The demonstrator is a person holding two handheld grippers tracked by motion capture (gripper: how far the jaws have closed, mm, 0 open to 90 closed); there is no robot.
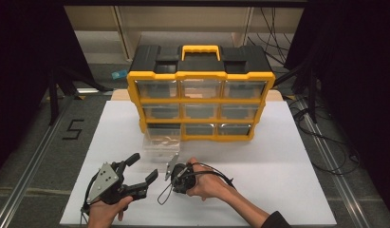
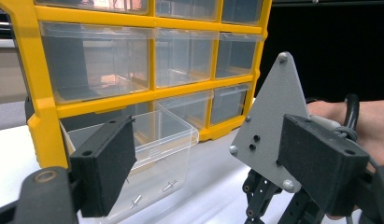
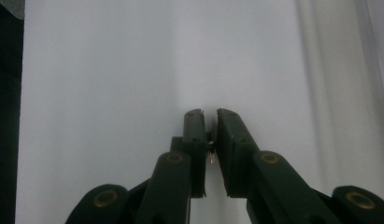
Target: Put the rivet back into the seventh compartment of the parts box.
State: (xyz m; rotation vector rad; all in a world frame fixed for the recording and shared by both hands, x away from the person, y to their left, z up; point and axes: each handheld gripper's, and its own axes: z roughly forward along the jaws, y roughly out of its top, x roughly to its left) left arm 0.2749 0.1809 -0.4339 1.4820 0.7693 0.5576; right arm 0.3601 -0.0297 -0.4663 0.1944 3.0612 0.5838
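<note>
Right gripper view: right gripper [image 3: 209,135] has its jaws pinched nearly together on a small screw [image 3: 211,156], a metal sliver showing in the slit between the pads, white board [image 3: 101,93] behind it. High view puts that gripper [image 1: 170,167] near the middle of the board's front half, nose tilted at the board, just in front of the clear drawer [image 1: 160,145]; the grey plate on it stands edge-up. The drawer is pulled out of the bottom-left slot of the yellow organizer [image 1: 200,102] and sits on the board, touching or nearly touching the cabinet front. Left gripper view shows two more screws [image 2: 152,193] lying on the drawer's [image 2: 152,140] floor. Left gripper [image 1: 140,168] sits near the board's front-left, jaws spread wide with nothing between them, aimed toward the drawer and the right gripper; both hands well apart from each other. Obstructions: drawer wall stands between the right gripper and the drawer's inside; the organizer blocks everything behind, its other eight drawers shut. Black cable [image 1: 216,171] loops off the right gripper across the board. Off the board: floor rails, a "5" marking [image 1: 73,129] at left, loose cables at right.
</note>
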